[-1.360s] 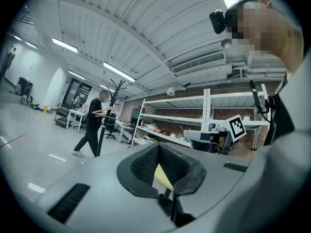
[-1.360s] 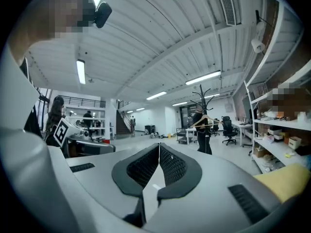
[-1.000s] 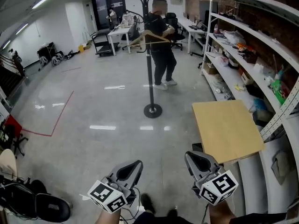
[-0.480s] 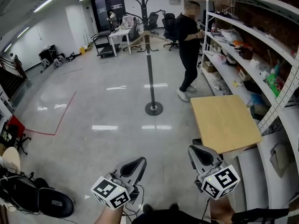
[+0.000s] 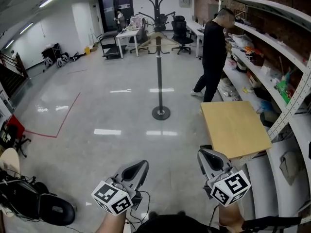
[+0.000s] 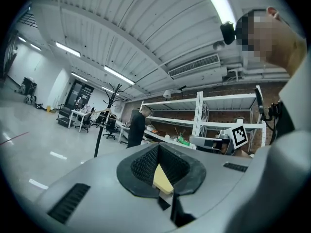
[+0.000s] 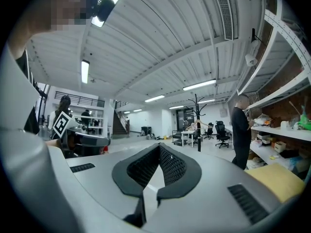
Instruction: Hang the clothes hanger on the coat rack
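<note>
Above the floor (image 5: 97, 110), left gripper (image 5: 140, 166) and right gripper (image 5: 205, 155): fingers (image 6: 141, 166) together, empty.

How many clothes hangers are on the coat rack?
1. A wooden hanger hangs on the coat rack, under its top hooks; another might hide behind it.

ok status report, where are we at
Left tool and right tool shut, empty, held low. Hanger on the coat rack, far across the floor. Person at the shelves, right of it, not in the way.
</note>
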`<state>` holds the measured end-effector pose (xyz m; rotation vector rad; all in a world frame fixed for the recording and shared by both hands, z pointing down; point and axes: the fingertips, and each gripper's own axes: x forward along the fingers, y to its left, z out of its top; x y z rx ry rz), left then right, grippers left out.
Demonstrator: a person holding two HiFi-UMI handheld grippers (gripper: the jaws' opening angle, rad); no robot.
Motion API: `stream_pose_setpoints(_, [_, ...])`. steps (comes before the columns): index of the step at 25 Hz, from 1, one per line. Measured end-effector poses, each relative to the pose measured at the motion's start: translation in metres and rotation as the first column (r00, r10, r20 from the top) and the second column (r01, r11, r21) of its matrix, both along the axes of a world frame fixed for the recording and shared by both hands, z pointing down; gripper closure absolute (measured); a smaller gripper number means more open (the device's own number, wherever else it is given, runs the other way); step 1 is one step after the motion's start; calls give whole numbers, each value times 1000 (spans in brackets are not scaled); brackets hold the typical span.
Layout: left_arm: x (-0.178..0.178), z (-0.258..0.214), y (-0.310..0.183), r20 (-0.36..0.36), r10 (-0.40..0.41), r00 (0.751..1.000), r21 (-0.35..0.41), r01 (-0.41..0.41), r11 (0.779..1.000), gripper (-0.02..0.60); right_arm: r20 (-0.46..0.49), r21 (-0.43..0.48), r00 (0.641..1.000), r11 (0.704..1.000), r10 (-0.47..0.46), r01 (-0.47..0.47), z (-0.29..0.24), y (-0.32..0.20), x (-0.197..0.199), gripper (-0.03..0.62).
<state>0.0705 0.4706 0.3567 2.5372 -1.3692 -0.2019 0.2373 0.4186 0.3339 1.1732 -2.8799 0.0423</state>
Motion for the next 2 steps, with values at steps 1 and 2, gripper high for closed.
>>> stream_pose_setpoints(1, [-2,0,1,4,1,1000,2,-1,1000,581,1,2,1000,1000,0,0,0,1,-2,588])
stream_pose_setpoints(2, [-4,-1,2,8,2,1000,4,-2,1000,581,1,4,1000,1000,1,-1,-1,1,-3,588])
